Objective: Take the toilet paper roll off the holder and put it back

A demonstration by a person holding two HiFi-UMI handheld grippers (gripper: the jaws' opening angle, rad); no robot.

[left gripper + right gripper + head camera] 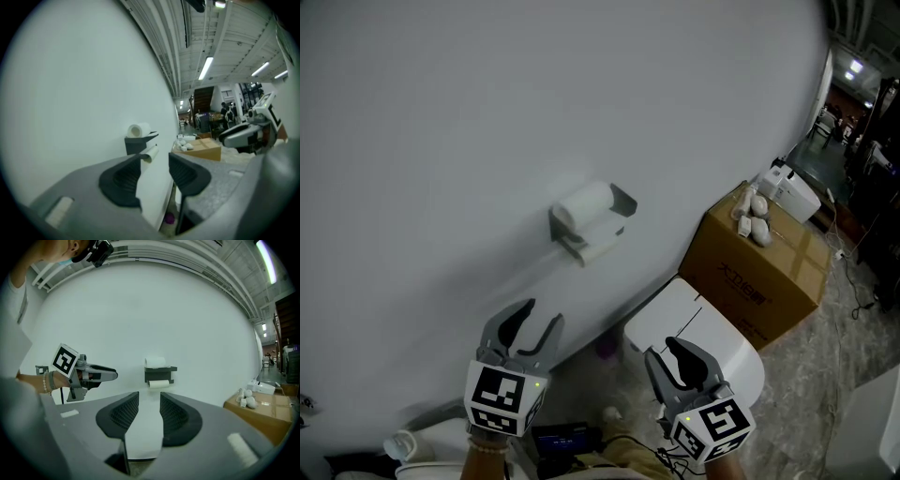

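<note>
The toilet paper roll [586, 203] is seated on top of the grey holder [623, 200], and a second roll [600, 247] is hung beneath it. The left tool [542, 314] is opened wide and empty. The right tool [664, 352] is opened moderately and empty. Both are kept well apart from the holder.

Setting: mock bathroom corner set up inside a large workshop hall
Bare white wall [487, 112] carrying a grey holder [562, 222] with a toilet paper roll [586, 202] on top; cardboard box [759, 272] on a mottled stone-pattern floor [834, 375]; beyond the wall's edge, an open ribbed ceiling [234, 42] with strip lights [205, 68]
</note>
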